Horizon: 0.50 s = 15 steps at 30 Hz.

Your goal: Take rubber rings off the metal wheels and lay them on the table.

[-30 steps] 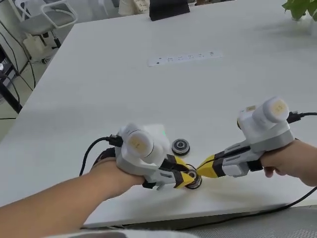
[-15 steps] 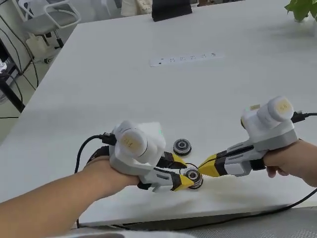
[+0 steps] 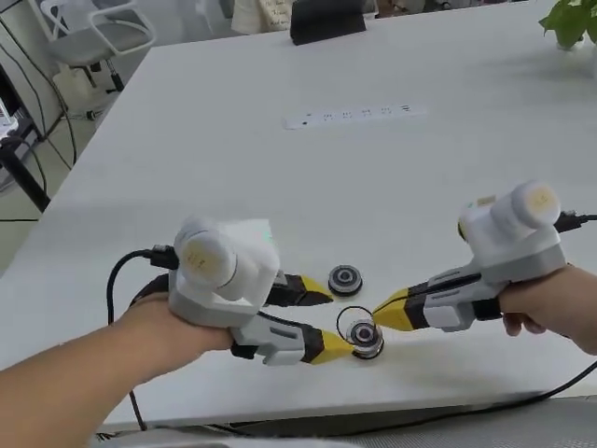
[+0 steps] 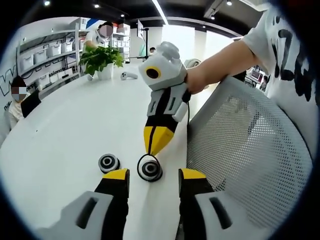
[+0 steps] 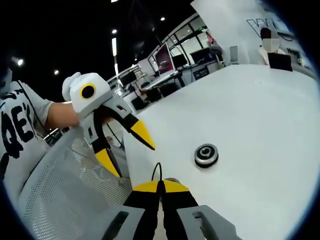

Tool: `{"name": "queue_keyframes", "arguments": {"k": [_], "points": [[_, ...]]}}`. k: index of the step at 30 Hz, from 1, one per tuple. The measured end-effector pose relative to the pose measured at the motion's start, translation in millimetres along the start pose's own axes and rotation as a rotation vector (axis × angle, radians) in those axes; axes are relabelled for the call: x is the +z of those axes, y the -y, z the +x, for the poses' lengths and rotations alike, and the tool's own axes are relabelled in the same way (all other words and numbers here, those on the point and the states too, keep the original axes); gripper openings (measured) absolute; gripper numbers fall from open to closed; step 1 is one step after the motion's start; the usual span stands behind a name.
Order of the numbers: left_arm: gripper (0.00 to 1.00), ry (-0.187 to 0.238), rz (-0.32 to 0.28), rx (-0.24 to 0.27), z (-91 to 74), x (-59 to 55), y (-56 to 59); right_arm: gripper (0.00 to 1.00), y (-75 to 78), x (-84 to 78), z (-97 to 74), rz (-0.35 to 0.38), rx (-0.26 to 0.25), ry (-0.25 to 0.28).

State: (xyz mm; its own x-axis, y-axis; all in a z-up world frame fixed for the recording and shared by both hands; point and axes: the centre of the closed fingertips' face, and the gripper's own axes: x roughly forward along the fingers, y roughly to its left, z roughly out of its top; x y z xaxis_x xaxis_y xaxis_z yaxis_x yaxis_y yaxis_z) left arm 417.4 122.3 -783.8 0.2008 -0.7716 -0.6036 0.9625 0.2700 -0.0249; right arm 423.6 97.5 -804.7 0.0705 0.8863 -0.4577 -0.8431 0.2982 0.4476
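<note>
White table (image 3: 233, 159); power strip (image 3: 355, 116) at twelve o'clock, plant (image 3: 570, 19) at two, chair (image 3: 93, 28) at ten; left gripper (image 3: 339, 321) jaws spread; right gripper (image 3: 377, 315) pinches rubber ring (image 3: 340, 319).

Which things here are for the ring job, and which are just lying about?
For the job: near metal wheel, far metal wheel, rubber ring in the shut right claw, open left claw.
Just lying about: power strip, plant, chair.

Bright, even light from ceiling strips (image 4: 159, 9); soft shadows on the white table (image 3: 280, 168); 2 fisheye views bend at edges.
</note>
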Motion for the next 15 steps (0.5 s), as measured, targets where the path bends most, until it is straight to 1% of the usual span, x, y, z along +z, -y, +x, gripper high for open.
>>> {"name": "queue_keyframes", "arguments": {"k": [3, 7, 10, 15], "points": [[0.41, 0.014, -0.017, 0.008, -9.1, 1.4, -3.1, 0.00, -0.5, 4.0, 1.0, -0.001, 0.000, 0.008], [0.44, 0.026, -0.027, 0.029, -19.3, 1.5, -8.3, 0.00, -1.8, 6.7, 2.7, -0.005, 0.002, 0.007], [0.46, 0.035, -0.040, 0.046, -26.9, -0.1, -11.1, 0.00, -1.9, 10.7, 4.9, -0.009, 0.001, 0.012], [0.53, 0.042, -0.058, 0.065, -35.6, -5.2, -11.8, 0.00, -3.2, 15.2, 11.5, -0.015, 0.004, 0.012]]}}
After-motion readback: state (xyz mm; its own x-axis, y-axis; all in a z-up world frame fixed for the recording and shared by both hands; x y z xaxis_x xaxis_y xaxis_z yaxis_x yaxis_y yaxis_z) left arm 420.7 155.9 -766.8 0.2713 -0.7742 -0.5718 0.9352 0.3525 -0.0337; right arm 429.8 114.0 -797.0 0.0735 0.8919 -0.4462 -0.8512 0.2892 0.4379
